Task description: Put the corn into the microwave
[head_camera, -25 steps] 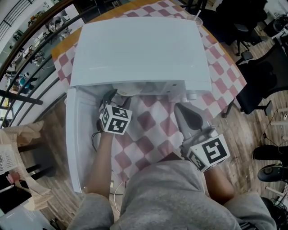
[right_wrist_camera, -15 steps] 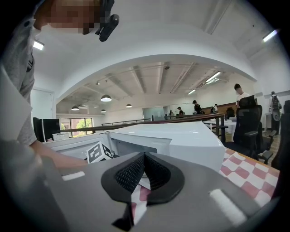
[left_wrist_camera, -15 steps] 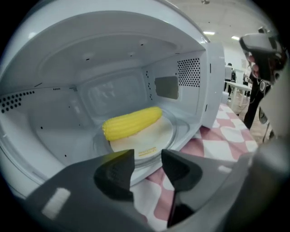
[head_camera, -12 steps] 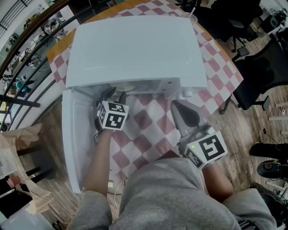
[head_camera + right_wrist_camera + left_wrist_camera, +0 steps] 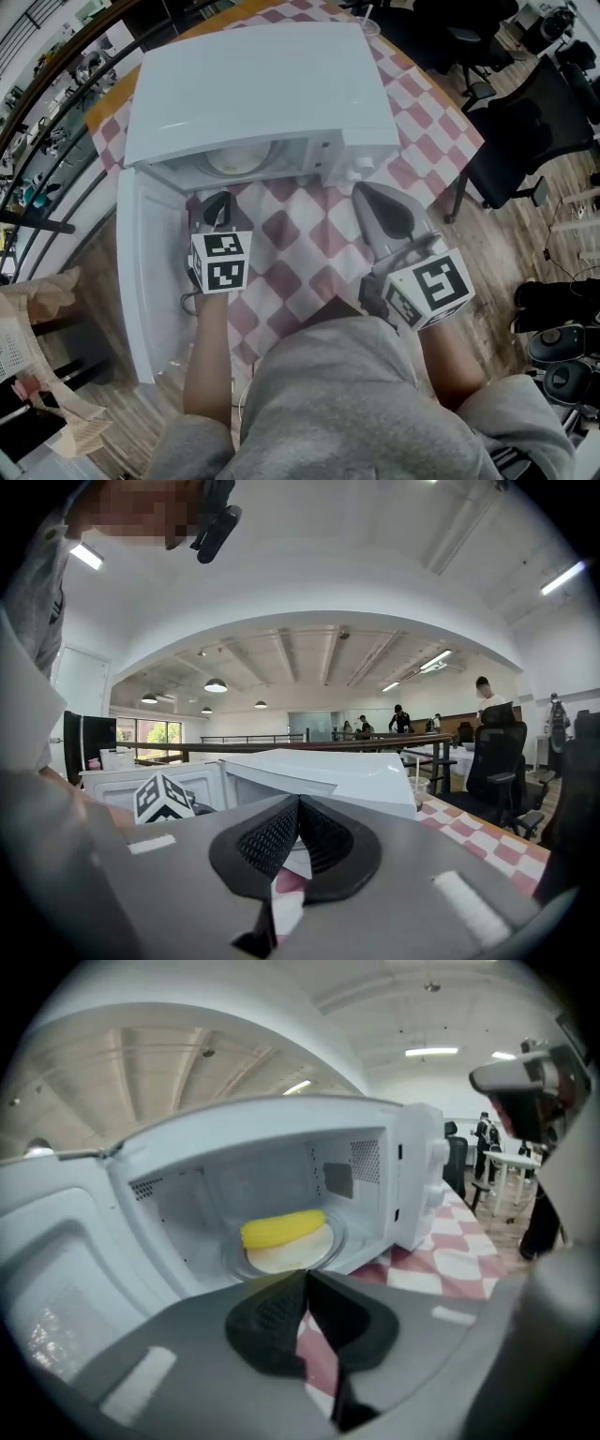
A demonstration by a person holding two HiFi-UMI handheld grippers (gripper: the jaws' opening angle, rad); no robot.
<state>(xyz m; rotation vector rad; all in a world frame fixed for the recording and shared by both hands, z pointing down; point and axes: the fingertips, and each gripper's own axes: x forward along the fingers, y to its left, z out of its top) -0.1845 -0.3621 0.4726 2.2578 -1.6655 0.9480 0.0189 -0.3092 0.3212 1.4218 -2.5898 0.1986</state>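
At the left the microwave door stands wide open, and just beside it the left gripper has drawn back from the cavity mouth where it sat a second ago. Its jaws have just been closing and now meet with nothing between them. The corn lies on the glass turntable inside the microwave, so the placing looks done, with only the door seemingly left to shut. Farther right, the right gripper hovers over the checked tablecloth, jaws together and empty.
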